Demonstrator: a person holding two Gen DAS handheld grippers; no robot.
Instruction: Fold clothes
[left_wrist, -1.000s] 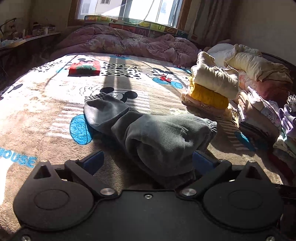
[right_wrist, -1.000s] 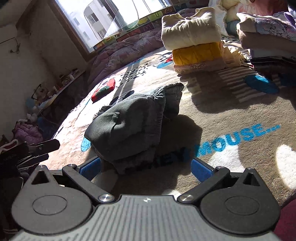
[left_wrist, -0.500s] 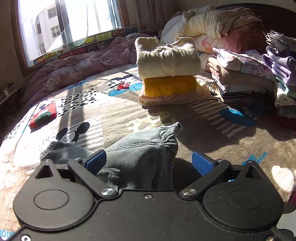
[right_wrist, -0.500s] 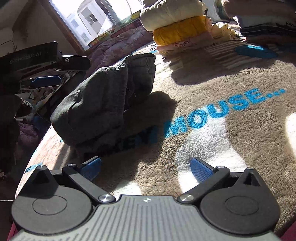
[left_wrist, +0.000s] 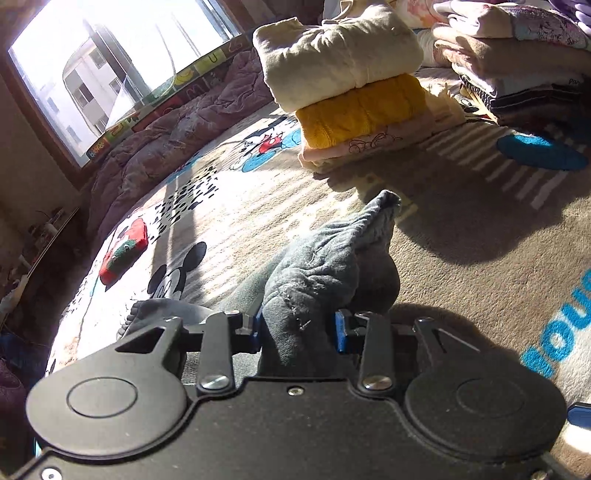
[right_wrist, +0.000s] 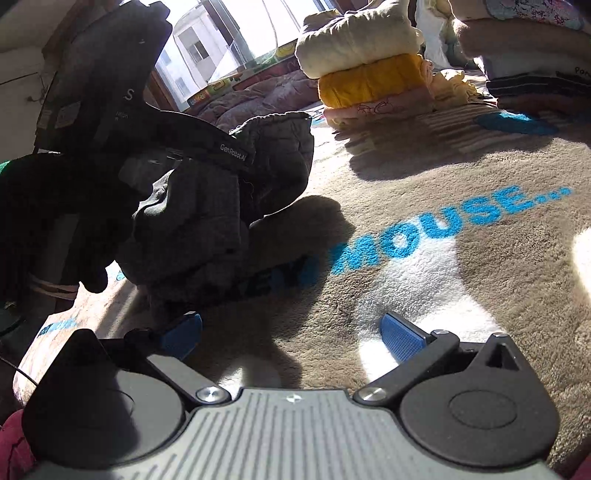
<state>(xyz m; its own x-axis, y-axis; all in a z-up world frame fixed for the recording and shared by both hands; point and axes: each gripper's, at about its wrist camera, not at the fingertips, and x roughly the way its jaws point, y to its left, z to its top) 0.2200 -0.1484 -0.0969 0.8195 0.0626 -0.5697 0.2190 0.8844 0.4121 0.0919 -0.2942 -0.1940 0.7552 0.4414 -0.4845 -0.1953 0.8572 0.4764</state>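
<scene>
Window (left_wrist: 122, 70) sits far left in the left wrist view, crumpled pink quilt (left_wrist: 177, 140) below it along the bed's far edge. Small red and green folded item (left_wrist: 123, 254) lies alone on the Mickey Mouse blanket (left_wrist: 461, 229), well apart from everything else. Centre: left gripper (left_wrist: 298, 330) is closing, blue pads pinching a bunched fold of the grey sweatpants (left_wrist: 321, 273); cloth fills the gap between the jaws, a corner of it sticks up beyond them. Rest of the sweatpants lies on the blanket. Right of that, further back, a folded stack: cream sweater (left_wrist: 340, 55) on top, yellow knit (left_wrist: 365, 110) under it, pink garment (left_wrist: 373, 142) at the bottom. Far right, a second pile of folded clothes (left_wrist: 517, 66).

Right wrist view: left gripper's black body at left, over the sweatpants heap. Right gripper (right_wrist: 291, 338) at the bottom, jaws spread wide, nothing between them, low over the bare blanket just right of the sweatpants, near the blue "MOUSE" lettering (right_wrist: 443, 225).
</scene>
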